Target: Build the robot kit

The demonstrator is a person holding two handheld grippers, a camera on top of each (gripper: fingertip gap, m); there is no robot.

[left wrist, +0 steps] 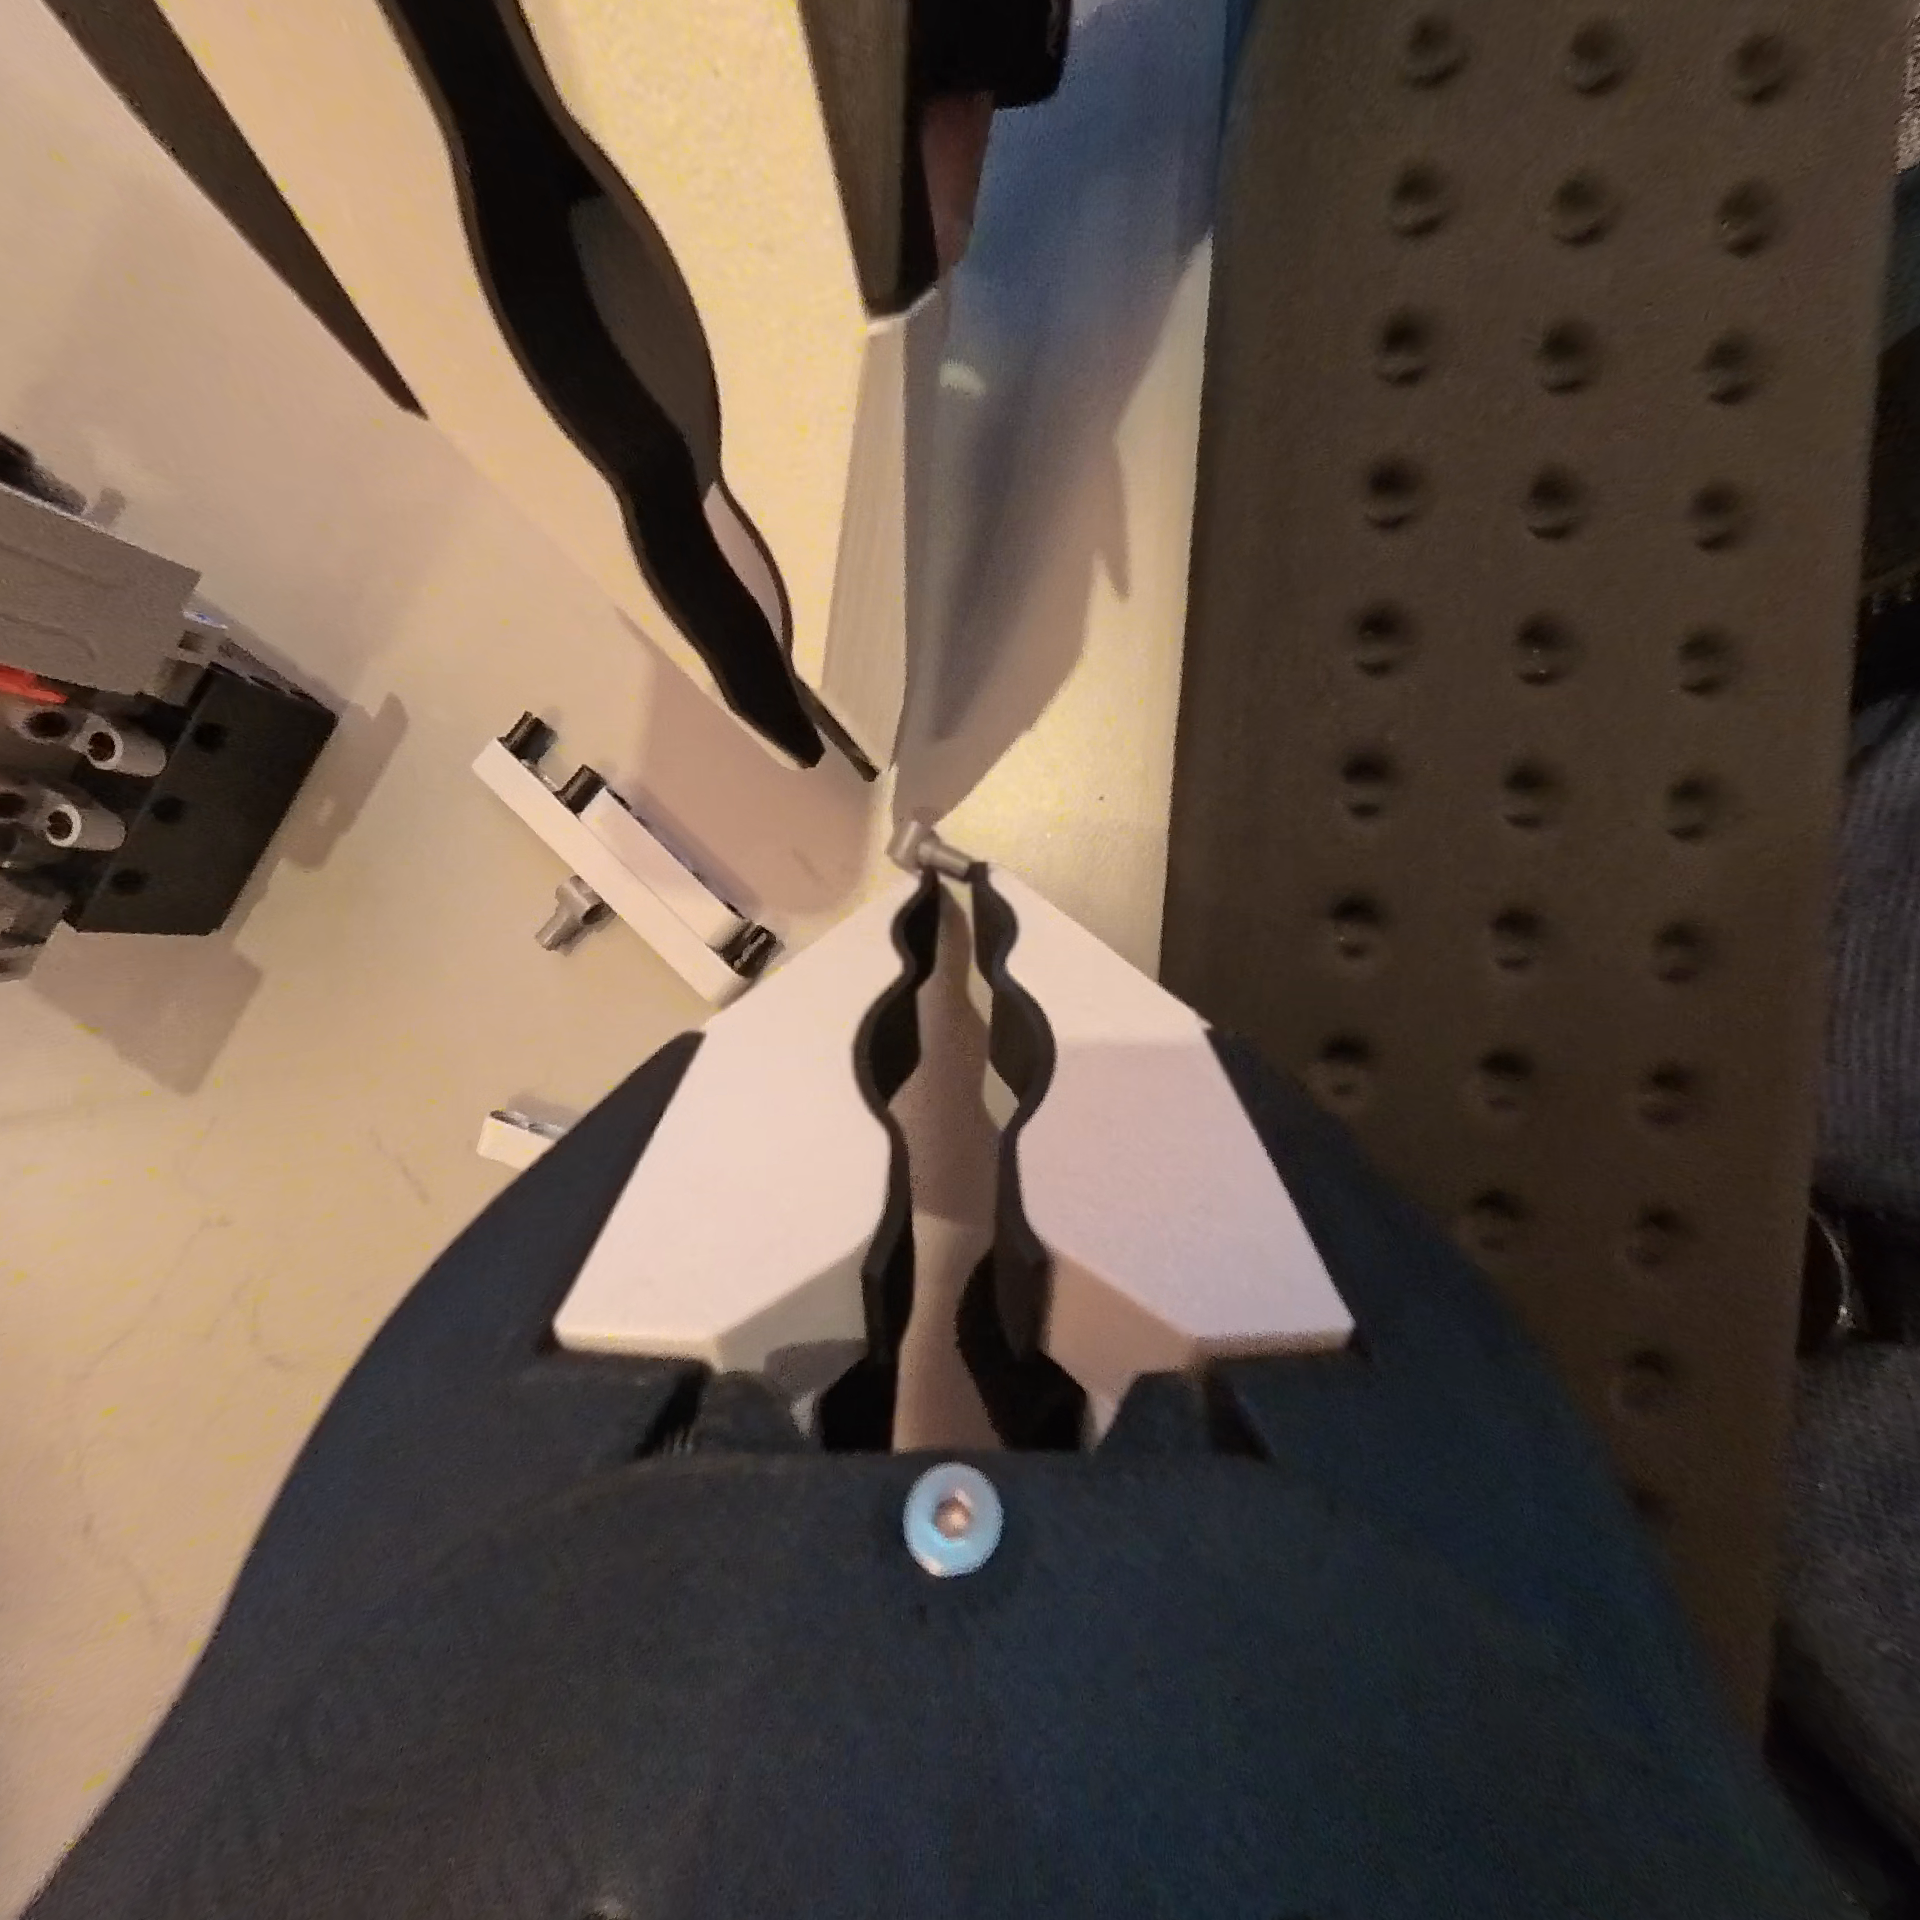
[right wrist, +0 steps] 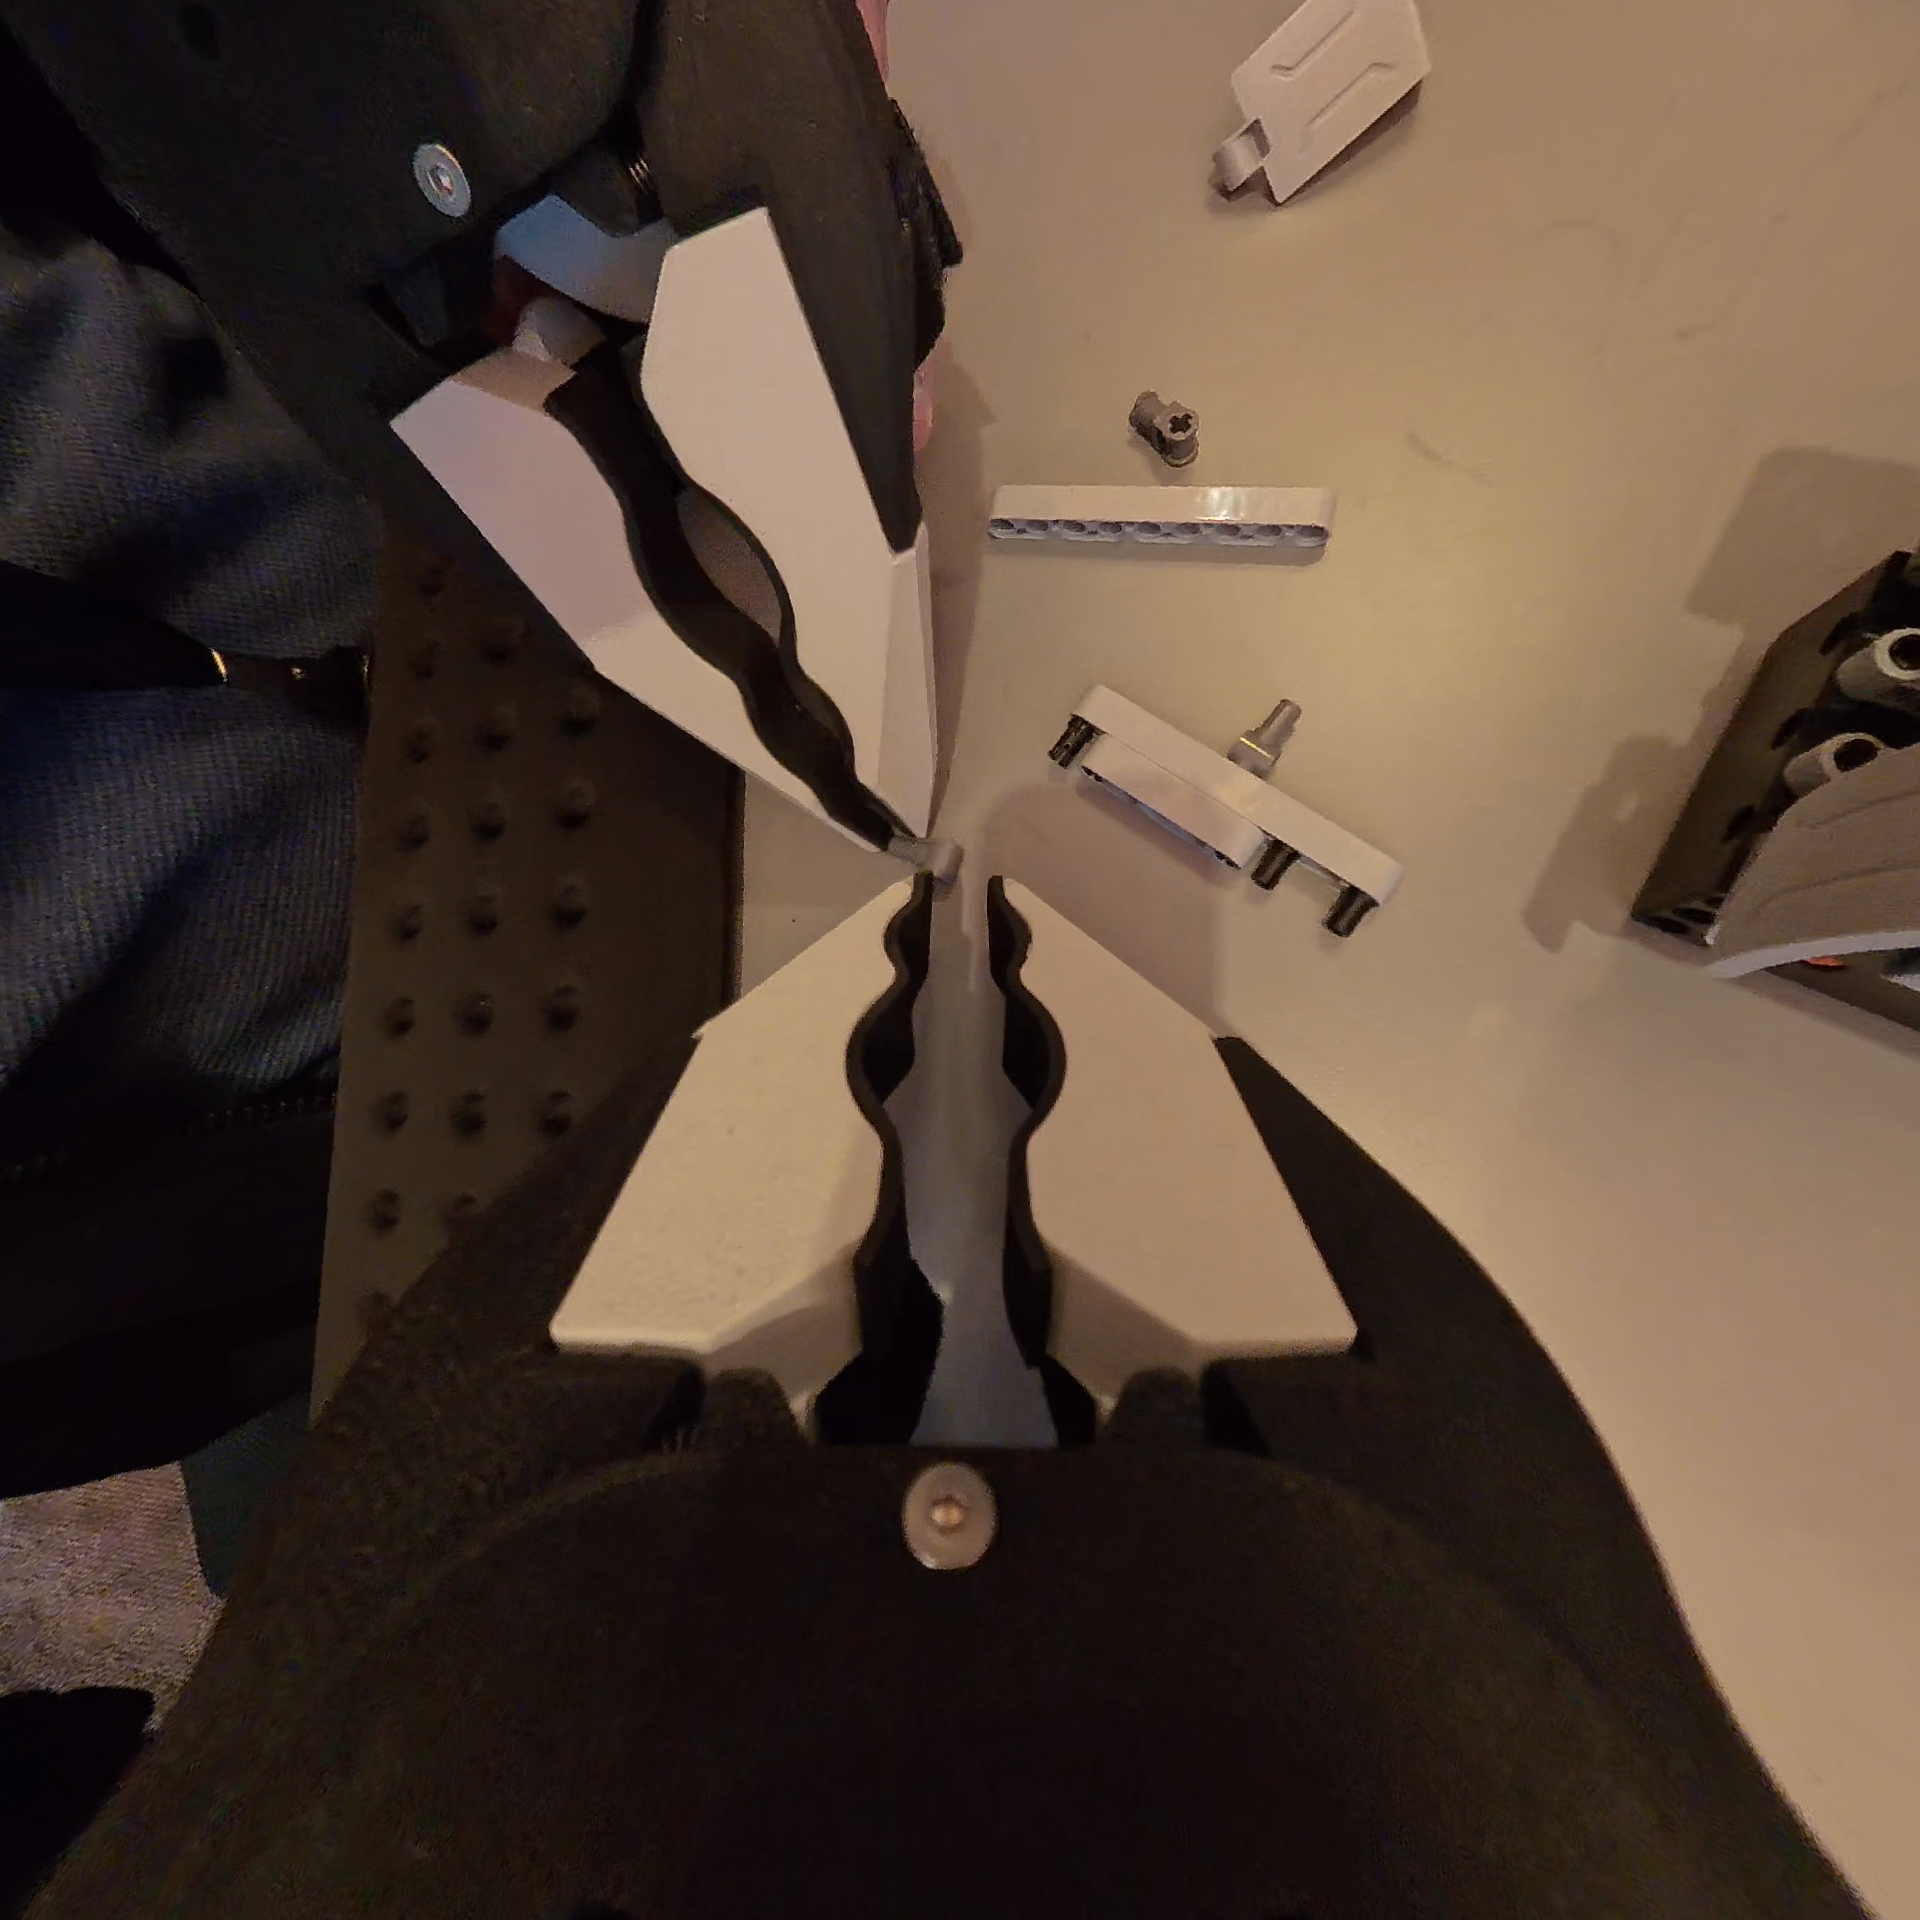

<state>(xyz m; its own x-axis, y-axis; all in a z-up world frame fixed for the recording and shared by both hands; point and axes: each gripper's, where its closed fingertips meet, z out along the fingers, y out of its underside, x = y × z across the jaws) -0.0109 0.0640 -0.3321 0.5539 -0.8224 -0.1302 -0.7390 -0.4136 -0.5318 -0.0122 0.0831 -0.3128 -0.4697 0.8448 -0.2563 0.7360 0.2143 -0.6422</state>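
My left gripper [left wrist: 951, 883] is shut on a small grey pin [left wrist: 932, 849], pinched at its very tips just above the pale table. In the right wrist view the left gripper [right wrist: 899, 831] comes in from the upper left holding the same pin [right wrist: 932, 857]. My right gripper [right wrist: 961, 883] meets it tip to tip, jaws a narrow gap apart. Its left fingertip [right wrist: 923, 891] is at the pin, and I cannot tell whether they touch. In the left wrist view the right gripper [left wrist: 878, 790] reaches down from above, blurred.
A white beam with black pins [right wrist: 1226, 810] [left wrist: 623, 842] lies nearby, with a grey axle pin [right wrist: 1262, 738] beside it. A long white beam [right wrist: 1158, 514], a grey connector [right wrist: 1169, 426], a grey panel [right wrist: 1320, 94] and a black and grey assembly [right wrist: 1818, 779] are farther off. A dark studded mat [left wrist: 1538, 727] borders the table. Only a small space, under 4 cm, lies between the two pairs of fingers. Between my left fingertips and the grey connector [right wrist: 1169, 426] there is roughly 10 cm.
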